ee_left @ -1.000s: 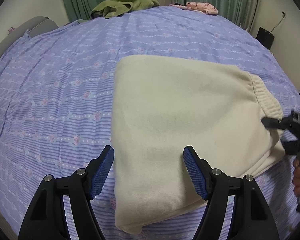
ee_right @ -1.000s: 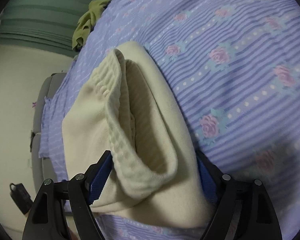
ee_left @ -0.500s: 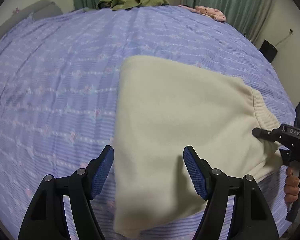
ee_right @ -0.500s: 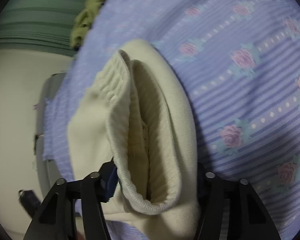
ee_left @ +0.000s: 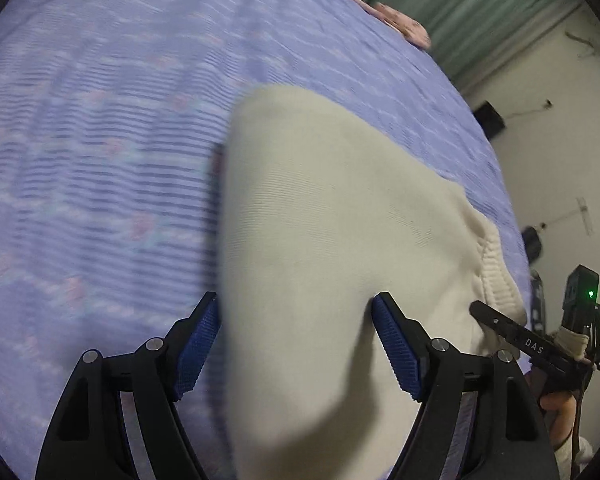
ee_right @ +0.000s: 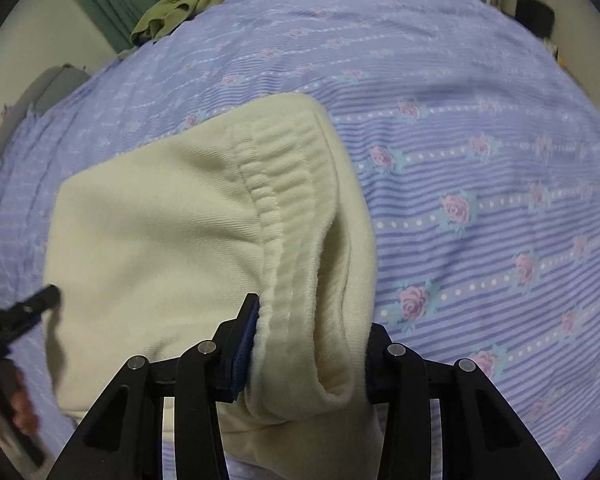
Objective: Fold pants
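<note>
Gripping the soft, floppy cream fleece pants by their ribbed waistband, we are clamping our right gripper there, left gripper spread open.

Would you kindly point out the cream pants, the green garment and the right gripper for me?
cream pants (ee_right: pixel 152 248): right wrist view, flat folded body.
green garment (ee_right: pixel 188 4): right wrist view, crumpled middle, far bed edge.
right gripper (ee_right: pixel 308 356): right wrist view, between fingers clamping the waistband.
</note>
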The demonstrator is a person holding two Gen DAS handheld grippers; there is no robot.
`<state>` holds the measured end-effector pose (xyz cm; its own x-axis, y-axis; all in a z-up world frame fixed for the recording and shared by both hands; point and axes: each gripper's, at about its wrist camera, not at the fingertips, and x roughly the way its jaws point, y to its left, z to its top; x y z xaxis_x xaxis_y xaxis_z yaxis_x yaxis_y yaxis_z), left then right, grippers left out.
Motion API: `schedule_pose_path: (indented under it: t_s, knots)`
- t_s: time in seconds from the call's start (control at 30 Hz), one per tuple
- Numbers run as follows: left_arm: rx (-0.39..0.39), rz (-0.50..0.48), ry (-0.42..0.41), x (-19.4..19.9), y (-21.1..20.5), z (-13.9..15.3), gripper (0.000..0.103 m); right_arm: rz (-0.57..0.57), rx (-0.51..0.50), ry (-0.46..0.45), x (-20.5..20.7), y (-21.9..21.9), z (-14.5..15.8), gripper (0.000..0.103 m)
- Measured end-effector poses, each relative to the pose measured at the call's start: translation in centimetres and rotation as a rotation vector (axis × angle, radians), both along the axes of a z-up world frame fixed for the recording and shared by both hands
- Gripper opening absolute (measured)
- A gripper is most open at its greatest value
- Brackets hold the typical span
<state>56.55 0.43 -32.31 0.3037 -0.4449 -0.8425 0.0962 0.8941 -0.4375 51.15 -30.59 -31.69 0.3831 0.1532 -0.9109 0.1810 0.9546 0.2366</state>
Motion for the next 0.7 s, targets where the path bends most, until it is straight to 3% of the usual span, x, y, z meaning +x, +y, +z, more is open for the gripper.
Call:
schedule_pose_path:
  t_s: [0.23, 0.33, 0.47, 0.7]
  knots:
    - [-0.117, 0.047, 0.083, 1.9, -0.2, -2.9, 0.082, 0.015, -0.033, -0.009, -0.6, 0.4, -0.4, 0.041]
    - [-0.124, 0.064, 0.103, 1.9, -0.4, -2.5, 0.066, -0.006, -0.021, -0.007, -0.9, 0.3, -0.5, 0.041]
    - [-0.066, 0.072, 0.096, 1.6, -0.9, -1.2, 0.045, -0.01, -0.015, -0.006, -1.1, 0.4, 0.3, 0.041]
    - [0.097, 0.079, -0.007, -0.4, -3.5, 2.8, 0.037, 0.009, 0.013, -0.042, -2.1, 0.3, 2.7, 0.036]
